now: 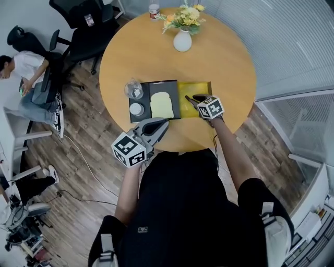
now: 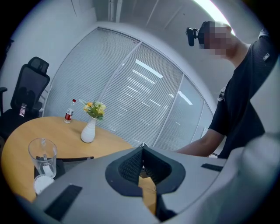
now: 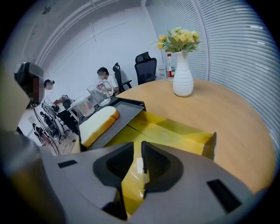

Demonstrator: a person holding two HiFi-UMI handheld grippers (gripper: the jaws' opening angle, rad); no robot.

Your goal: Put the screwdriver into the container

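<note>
An office: black swivel chairs (image 1: 86, 39), round wooden meeting table (image 1: 224, 68), glass partitions with blinds (image 2: 144, 92).

Bright, even daylight through white slatted window blinds (image 2: 144, 96); soft shadows on round wooden table (image 1: 219, 62). Overhead, ceiling light strip (image 2: 214, 9) is blown out. Faint sheen on glossy yellow container (image 3: 175, 131) floor. Both gripper views: heavy fisheye, dark vignetted corners, near foreground soft.

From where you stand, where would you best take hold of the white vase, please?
Probably its narrow neck, coming in level from the side: the white vase stands upright, its belly is wide, and the flowers block the top.
</note>
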